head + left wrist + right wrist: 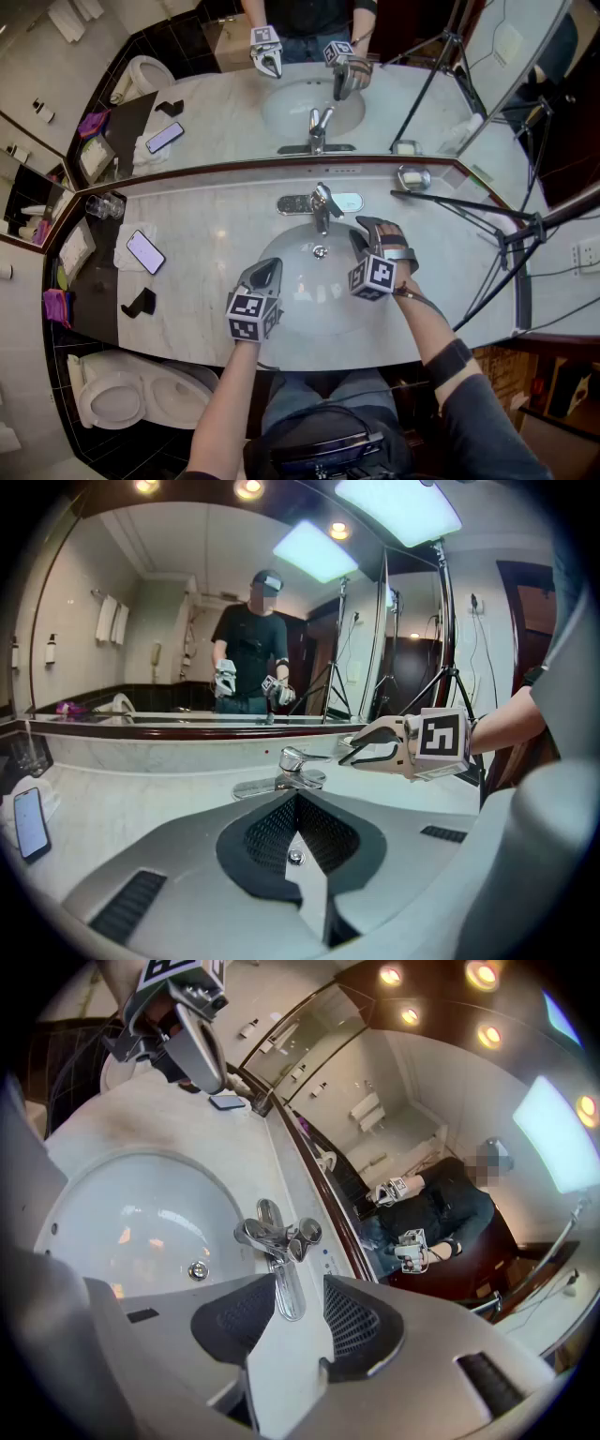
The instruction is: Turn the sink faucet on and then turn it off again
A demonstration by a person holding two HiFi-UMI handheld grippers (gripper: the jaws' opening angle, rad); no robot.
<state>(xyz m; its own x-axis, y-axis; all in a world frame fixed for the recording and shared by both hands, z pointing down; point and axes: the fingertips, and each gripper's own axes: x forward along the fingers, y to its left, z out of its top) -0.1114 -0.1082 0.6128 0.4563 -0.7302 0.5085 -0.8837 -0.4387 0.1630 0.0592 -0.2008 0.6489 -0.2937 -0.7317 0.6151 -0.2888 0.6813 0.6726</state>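
Observation:
A chrome single-lever faucet (322, 202) stands at the back of the white basin (300, 309), and no water runs from its spout. My right gripper (364, 235) hovers just right of the faucet with its jaws apart and nothing between them. In the right gripper view the faucet (276, 1235) shows a little beyond the open jaws (298, 1290), untouched. My left gripper (268, 271) hangs over the basin's left half, shut on nothing. In the left gripper view its tips (296, 799) meet below the faucet (292, 766), with the right gripper (350, 754) to the right.
A phone (145, 251) lies on a white cloth left of the basin, with a glass (105, 206) behind it and a black holder (141, 302) in front. A soap dish (412, 177) and tripod legs (459, 204) stand on the right. The mirror (187, 89) backs the counter.

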